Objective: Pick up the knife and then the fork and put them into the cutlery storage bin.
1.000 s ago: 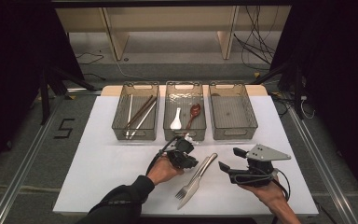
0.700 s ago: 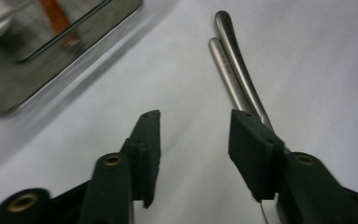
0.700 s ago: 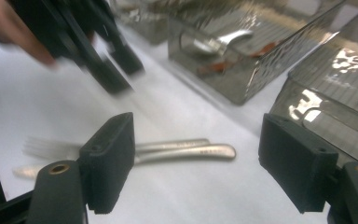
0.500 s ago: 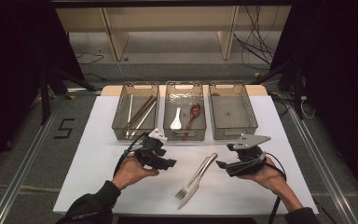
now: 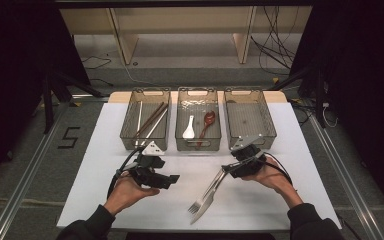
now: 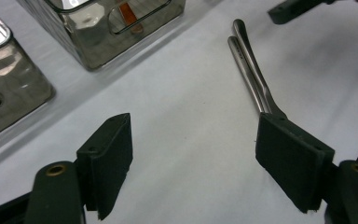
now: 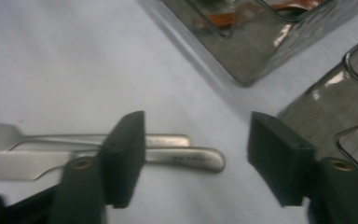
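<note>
We see a silver fork (image 5: 211,191) and silver knife (image 5: 206,202) on the plain white table (image 5: 300,165), with three smoky grey see-through bins (image 5: 252,120) behind. Our black left gripper (image 5: 172,178) and black right gripper (image 5: 226,169) carry light grey plates, and the middle bin holds a white spoon (image 5: 189,128) and a reddish-brown spoon (image 5: 207,121).

A fork (image 5: 206,192) and knife (image 5: 211,196) lie side by side before three bins (image 5: 198,146).
</note>
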